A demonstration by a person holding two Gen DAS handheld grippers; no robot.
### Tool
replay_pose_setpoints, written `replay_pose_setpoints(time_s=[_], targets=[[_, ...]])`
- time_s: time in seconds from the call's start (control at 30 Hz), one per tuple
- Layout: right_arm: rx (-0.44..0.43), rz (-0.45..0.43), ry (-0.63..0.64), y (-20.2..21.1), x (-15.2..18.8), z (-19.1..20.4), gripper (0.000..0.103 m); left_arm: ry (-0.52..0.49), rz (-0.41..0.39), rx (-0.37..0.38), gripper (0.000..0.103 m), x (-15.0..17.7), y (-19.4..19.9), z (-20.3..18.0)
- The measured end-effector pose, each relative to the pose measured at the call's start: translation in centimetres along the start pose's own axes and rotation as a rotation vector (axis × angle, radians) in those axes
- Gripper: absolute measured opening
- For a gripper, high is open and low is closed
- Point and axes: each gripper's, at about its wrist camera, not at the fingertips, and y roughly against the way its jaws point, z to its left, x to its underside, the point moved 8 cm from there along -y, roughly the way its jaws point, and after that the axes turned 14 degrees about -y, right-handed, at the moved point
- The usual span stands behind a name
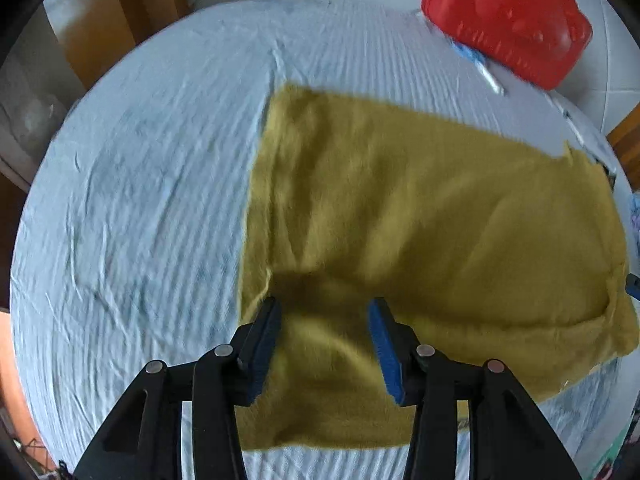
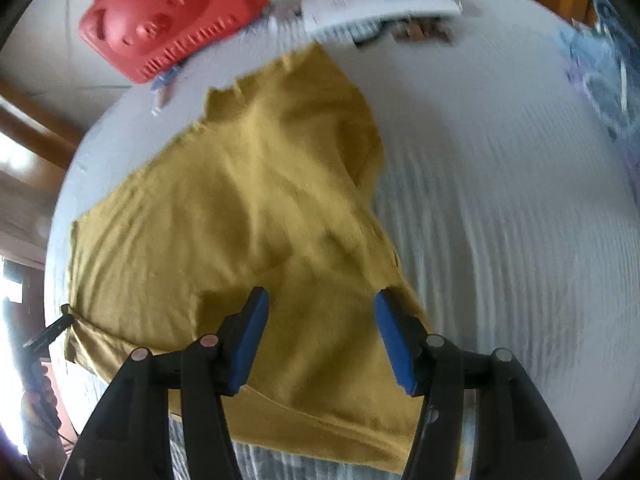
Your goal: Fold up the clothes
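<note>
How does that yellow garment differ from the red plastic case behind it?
The yellow garment is soft, wrinkled and spread flat in the middle of the bed sheet; the red case is hard, moulded and has a handle. The garment covers far more area. The case sits at the far edge.

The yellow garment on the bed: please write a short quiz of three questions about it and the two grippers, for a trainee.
1. True or false: the left gripper is clamped on the yellow garment.
2. Which thing lies at the far edge of the light blue sheet? A) a red plastic case B) a green bucket C) a black shoe
3. Fill in: in the right wrist view, the right gripper hangs with its jaws ____ above the garment.

Key
1. False: its jaws stand apart and nothing is pressed between the pads.
2. A
3. open
</note>
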Motion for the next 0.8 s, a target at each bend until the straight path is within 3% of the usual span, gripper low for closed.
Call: replay_pose_setpoints(time_s=[0.07, 0.37, 0.6, 0.8], targets=[[-0.018, -0.034, 0.025, 0.8, -1.8, 1.4, 0.068, 0.01, -0.015, -0.019, 0.05, -2.1, -0.1, 1.0], [-0.023, -0.077, 0.007, -2.1, -11.3, 6.0, 0.079, 0.041, -0.025, -0.083, 0.055, -10.6, -3.4, 4.1], [0.063, -0.053, 0.047, -6.7, -15.7, 8.0, 0.081, 0.026, 0.011, -0.056, 0.059, -12.8, -6.6, 4.3], [0.106, -0.017, 0.074, -9.8, -16.5, 8.4, 0.083, -0.017, 0.021, -0.046, 0.08, -13.3, -8.0, 3.6]])
